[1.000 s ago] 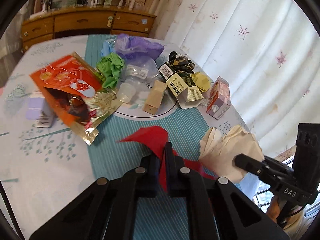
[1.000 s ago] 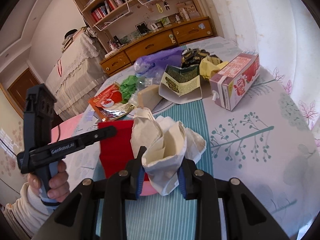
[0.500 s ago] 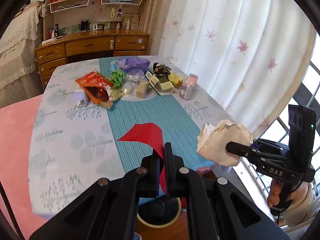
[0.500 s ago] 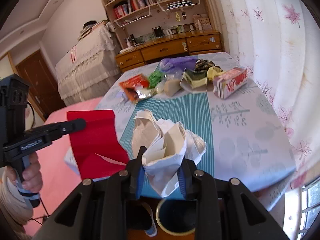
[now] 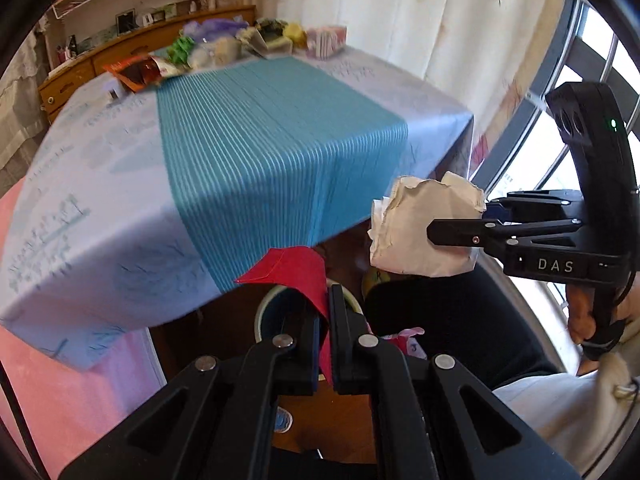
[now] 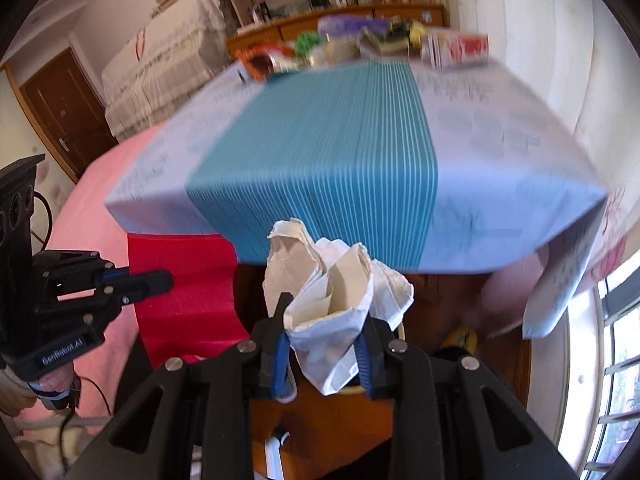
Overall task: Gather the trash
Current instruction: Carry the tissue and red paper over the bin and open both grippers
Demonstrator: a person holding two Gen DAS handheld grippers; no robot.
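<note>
My left gripper (image 5: 326, 304) is shut on a red paper sheet (image 5: 294, 270), held below the table's front edge over a round bin (image 5: 276, 312) on the floor. The sheet also shows in the right wrist view (image 6: 188, 292). My right gripper (image 6: 324, 320) is shut on a crumpled white paper wad (image 6: 332, 300), which also shows to the right in the left wrist view (image 5: 424, 224), level with the table edge. More trash (image 5: 224, 46) lies piled at the table's far end.
The table (image 5: 100, 168) has a white cloth with a teal striped runner (image 5: 272, 128). Wooden floor lies beneath it. A pink surface (image 6: 92, 200) is on the left, curtains and a window (image 5: 560, 100) on the right. A dresser (image 6: 340, 24) stands behind.
Both grippers have pulled back off the table and dropped below its front edge, still holding the red sheet and the white wad. The bin is now close under the left gripper.
</note>
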